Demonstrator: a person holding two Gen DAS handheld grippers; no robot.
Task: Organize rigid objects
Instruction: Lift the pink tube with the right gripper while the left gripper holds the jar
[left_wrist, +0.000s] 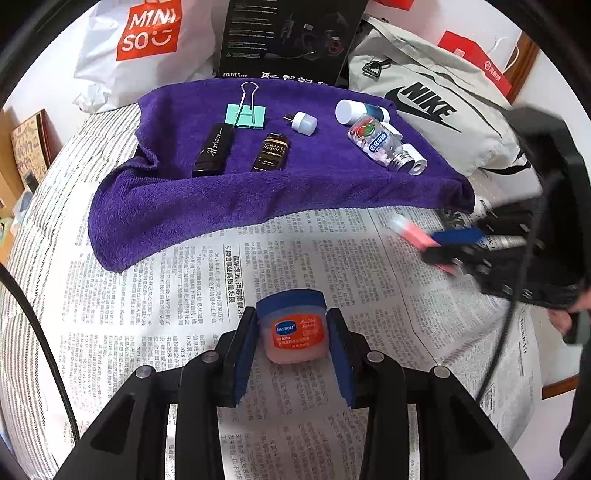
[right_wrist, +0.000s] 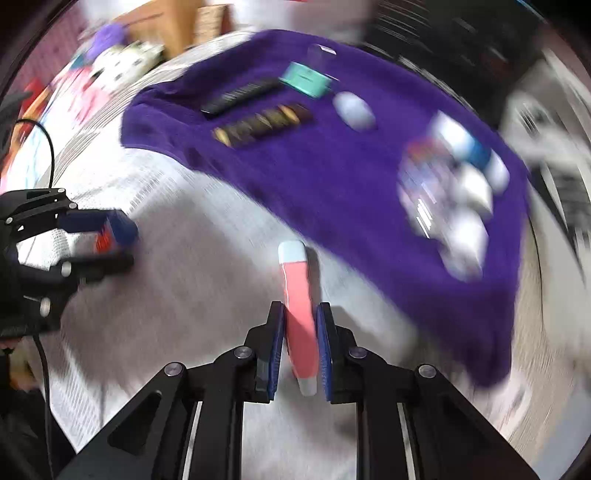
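Note:
A purple towel (left_wrist: 295, 192) lies on newspaper and holds a teal binder clip (left_wrist: 246, 114), a black case (left_wrist: 214, 149), a dark bottle (left_wrist: 271, 152), a small white plug (left_wrist: 303, 122), a white-capped tube (left_wrist: 360, 110) and a clear pill bottle (left_wrist: 384, 146). My left gripper (left_wrist: 291, 334) is shut on a small pink lip-balm jar (left_wrist: 293, 330) with a blue lid, near the newspaper. My right gripper (right_wrist: 301, 345) is shut on a pink tube (right_wrist: 300, 306) with a pale cap; it shows at the right of the left wrist view (left_wrist: 443, 240). The right wrist view is blurred.
Newspaper (left_wrist: 295, 266) covers a striped bed sheet. Behind the towel stand a white Miniso bag (left_wrist: 147, 40), a black Edifier box (left_wrist: 288, 37) and a grey Nike bag (left_wrist: 436, 107). Red bags (left_wrist: 476, 55) sit at the back right.

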